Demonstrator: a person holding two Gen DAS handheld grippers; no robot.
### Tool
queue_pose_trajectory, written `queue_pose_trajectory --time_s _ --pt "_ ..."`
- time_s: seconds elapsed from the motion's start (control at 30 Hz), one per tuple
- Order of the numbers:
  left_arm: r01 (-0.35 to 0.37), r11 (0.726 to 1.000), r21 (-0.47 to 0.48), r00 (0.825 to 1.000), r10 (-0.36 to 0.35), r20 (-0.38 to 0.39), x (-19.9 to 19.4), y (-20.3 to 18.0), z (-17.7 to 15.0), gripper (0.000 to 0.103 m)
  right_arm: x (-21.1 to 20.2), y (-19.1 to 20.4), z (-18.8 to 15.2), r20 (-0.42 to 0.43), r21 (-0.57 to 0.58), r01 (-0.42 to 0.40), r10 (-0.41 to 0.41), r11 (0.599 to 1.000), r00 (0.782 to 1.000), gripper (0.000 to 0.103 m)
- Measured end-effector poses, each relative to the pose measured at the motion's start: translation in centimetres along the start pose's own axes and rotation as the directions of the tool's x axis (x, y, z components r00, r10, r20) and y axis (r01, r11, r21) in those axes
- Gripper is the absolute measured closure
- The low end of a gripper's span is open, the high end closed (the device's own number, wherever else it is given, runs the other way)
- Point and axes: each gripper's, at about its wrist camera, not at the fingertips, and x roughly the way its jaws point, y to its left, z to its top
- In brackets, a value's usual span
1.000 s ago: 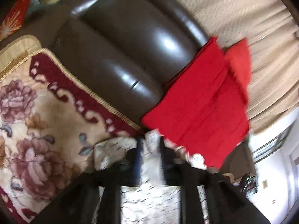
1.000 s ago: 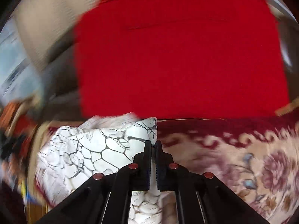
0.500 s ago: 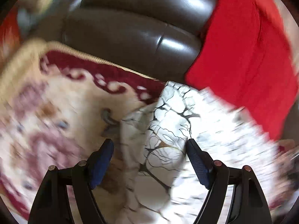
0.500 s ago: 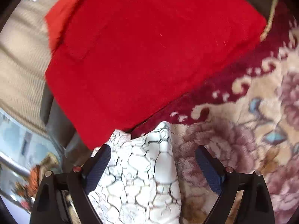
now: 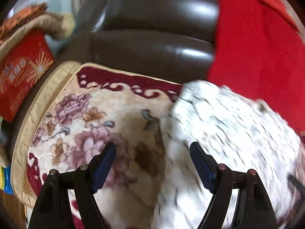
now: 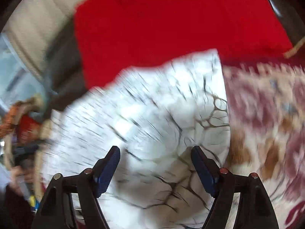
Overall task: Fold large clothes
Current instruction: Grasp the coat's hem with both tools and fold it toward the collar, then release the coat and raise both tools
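Floral blanket [image 5: 80,122] fills the left-wrist view's lower left, one brown leather sofa [image 5: 156,38] above; the left gripper [image 5: 152,162] gapes empty beside one crackle-print garment [image 5: 228,133]. Right-wrist view: right gripper [image 6: 155,162], jaws just narrowing, unclenched over that garment [image 6: 152,114]; one red cloth [image 6: 171,22] fills the top.

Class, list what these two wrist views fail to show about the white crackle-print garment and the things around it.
- White garment: left wrist view, motion blur hides its folds; the lower edge cuts it off.
- White garment, right wrist view: blurred on its left half.
- Red cloth: cut off at the top.
- Red box: lettering too blurred.
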Motion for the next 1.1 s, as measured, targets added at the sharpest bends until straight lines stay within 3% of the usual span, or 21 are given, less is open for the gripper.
queue_pose_trajectory --time_s 0.1,0.23,0.4,0.47,0.53,0.7,0.8,0.93,1.1 --pt "0.034 0.997 0.066 0.999 -0.034 -0.001 -2.0 -1.0 -2.7 0.022 -1.6 1.0 -0.6 0.035 -0.018 0.03 -0.029 0.999 0.999 0.023" --pt "0.047 0.994 0.102 0.999 -0.049 0.017 -3.4 -2.5 -6.3 0.022 -5.2 1.8 -2.1 0.09 0.008 -0.036 0.035 0.999 0.995 0.023" --pt "-0.046 0.995 0.087 0.999 0.047 -0.016 -1.2 -2.6 -7.7 0.021 -7.5 2.9 -4.3 0.15 -0.032 -0.096 0.1 0.995 0.984 0.023" --pt "-0.072 0.996 0.055 0.993 0.077 -0.091 1.2 -1.8 -8.0 0.016 -6.2 3.2 -4.6 0.121 -0.018 -0.113 0.114 0.993 0.986 0.023" --pt "-0.045 0.999 -0.02 0.99 0.042 -0.131 2.3 -0.6 -8.0 0.011 -4.1 2.2 -5.2 0.047 0.043 -0.119 0.117 0.992 0.992 0.023" --pt "-0.061 0.998 -0.033 0.984 0.055 -0.168 0.8 -0.7 -7.8 0.01 -4.0 3.0 -5.4 0.012 0.049 -0.074 0.073 0.996 0.997 0.024" --pt "-0.039 0.999 0.02 0.991 0.041 -0.129 -2.1 -1.9 -8.1 0.01 -4.4 2.9 -5.0 0.006 0.099 -0.098 0.098 0.99 0.995 0.024" --pt "0.03 0.999 0.02 0.997 -0.029 -0.078 -7.1 -3.3 -8.0 0.01 -6.7 3.3 -5.7 0.016 0.115 -0.144 0.143 0.983 0.99 0.024" --pt "0.053 0.998 -0.025 0.994 -0.051 0.093 -15.7 -5.2 -6.9 0.01 -10.7 5.1 -6.1 0.063 0.049 -0.181 0.178 0.982 0.982 0.024"
